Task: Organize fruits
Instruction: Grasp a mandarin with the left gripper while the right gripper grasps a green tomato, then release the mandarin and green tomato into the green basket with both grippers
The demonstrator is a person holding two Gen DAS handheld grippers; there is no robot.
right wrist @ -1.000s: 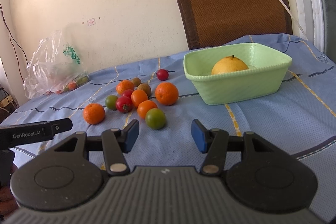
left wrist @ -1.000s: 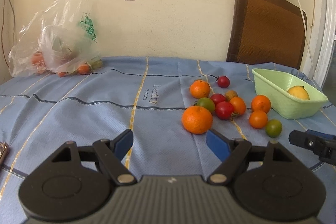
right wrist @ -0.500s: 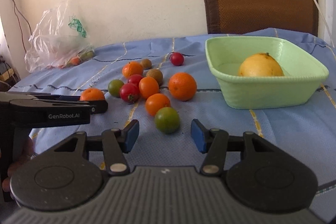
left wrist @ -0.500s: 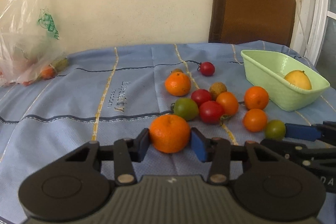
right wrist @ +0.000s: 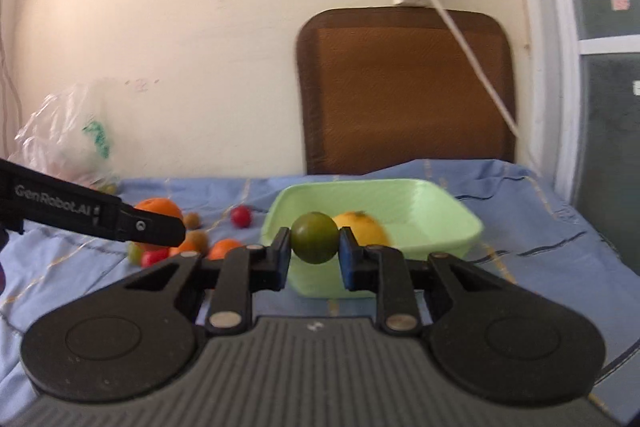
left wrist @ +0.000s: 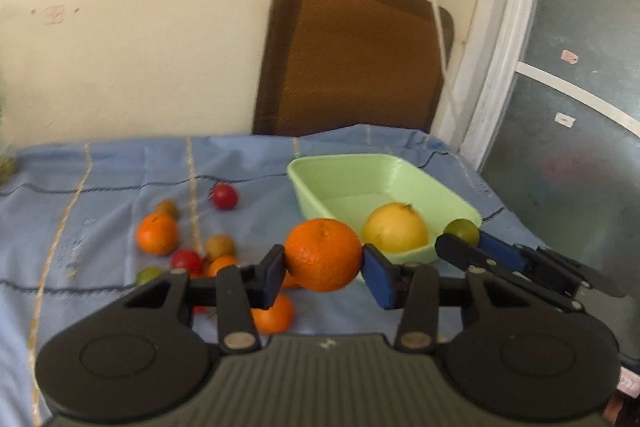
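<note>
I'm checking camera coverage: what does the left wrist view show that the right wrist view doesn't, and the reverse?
Only the left wrist view shows the window at right. Only the right wrist view shows the plastic bag by the wall. Both share the left gripper shut on the orange, the right gripper shut on the green fruit, the green basket with its yellow fruit, and the chair.

Each tool was matte black: a ribbed grey-black housing at 6 o'clock, two round discs at 4 and 8 o'clock, and angled linkage bars with silver rivets. The left tool (left wrist: 324, 277) had blue pads (left wrist: 378, 283) on its fingers; the right tool (right wrist: 314, 259) matched. White "GenRobot.AI" lettering ran along the left tool's side at 9 o'clock.
</note>
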